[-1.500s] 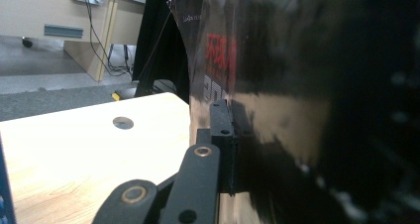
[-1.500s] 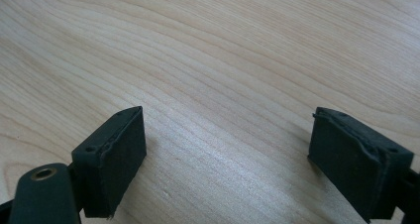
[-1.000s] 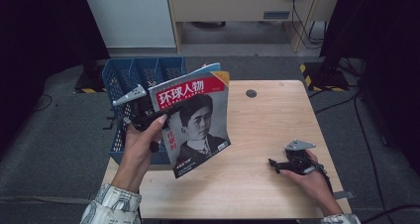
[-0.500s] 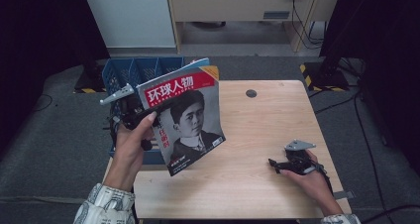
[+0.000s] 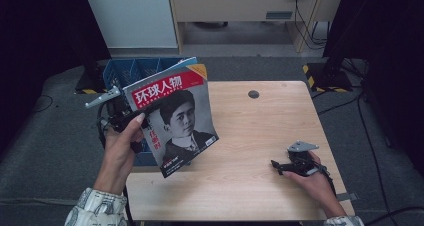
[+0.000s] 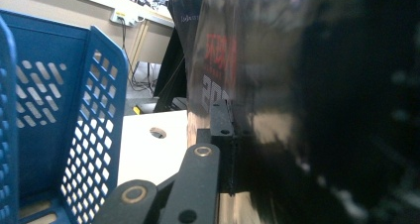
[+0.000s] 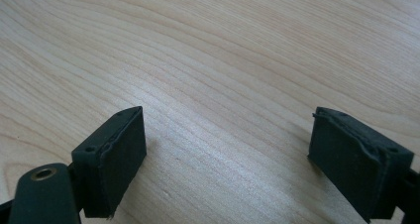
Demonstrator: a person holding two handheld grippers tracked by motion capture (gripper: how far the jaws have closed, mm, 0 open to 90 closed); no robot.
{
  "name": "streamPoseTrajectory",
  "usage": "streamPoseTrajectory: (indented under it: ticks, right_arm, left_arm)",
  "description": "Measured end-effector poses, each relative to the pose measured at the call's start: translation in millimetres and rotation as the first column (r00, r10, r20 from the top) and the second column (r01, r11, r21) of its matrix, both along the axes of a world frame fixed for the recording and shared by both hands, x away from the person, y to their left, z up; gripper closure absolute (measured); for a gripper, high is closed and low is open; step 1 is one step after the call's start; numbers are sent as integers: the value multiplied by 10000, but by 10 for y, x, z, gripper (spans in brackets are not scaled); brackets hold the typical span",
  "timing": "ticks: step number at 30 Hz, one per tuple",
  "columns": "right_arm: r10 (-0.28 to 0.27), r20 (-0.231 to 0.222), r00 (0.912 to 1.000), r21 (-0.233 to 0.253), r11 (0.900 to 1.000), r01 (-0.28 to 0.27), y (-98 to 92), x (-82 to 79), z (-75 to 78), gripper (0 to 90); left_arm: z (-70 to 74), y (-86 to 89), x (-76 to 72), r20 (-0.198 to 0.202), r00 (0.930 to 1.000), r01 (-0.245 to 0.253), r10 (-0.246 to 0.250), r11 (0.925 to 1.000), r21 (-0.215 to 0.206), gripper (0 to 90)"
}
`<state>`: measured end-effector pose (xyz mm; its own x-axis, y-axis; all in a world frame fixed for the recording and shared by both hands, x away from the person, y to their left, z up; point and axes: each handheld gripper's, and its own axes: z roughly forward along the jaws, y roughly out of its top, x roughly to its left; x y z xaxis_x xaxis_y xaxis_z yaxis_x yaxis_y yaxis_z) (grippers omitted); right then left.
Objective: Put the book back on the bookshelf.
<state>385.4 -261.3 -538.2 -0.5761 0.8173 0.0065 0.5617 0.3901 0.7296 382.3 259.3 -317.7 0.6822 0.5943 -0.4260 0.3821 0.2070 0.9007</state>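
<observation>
Magazine hangs tilted in the air over the table's left edge, cover up, just in front of the blue basket. I see my left gripper clamped tight on its left edge. My right gripper rests on the wood well apart, jaws spread wide, holding nothing.

Magazine: cover had a red banner with white characters, yellow corner patch, black-and-white portrait on grey ground. Basket: blue plastic, walls perforated in a regular slot pattern. Table: pale wood with wavy grain and one dark round hole. Right gripper: black pads. Sleeve: white, grey-printed pattern.
</observation>
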Motion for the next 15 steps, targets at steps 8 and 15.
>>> streamPoseTrajectory:
  ticks: [8, 15]
  right_arm:
    - [7, -2, 10000, 4, 10000, -7, 0, 1, 0, 148]
    - [13, 0, 10000, 1, 10000, -13, -1, 1, 0, 148]
  left_arm:
    - [19, 96, -21, 1, 9999, -170, 170, 9998, -65, 867]
    - [33, 198, -15, 29, 9993, -373, 373, 9993, -58, 867]
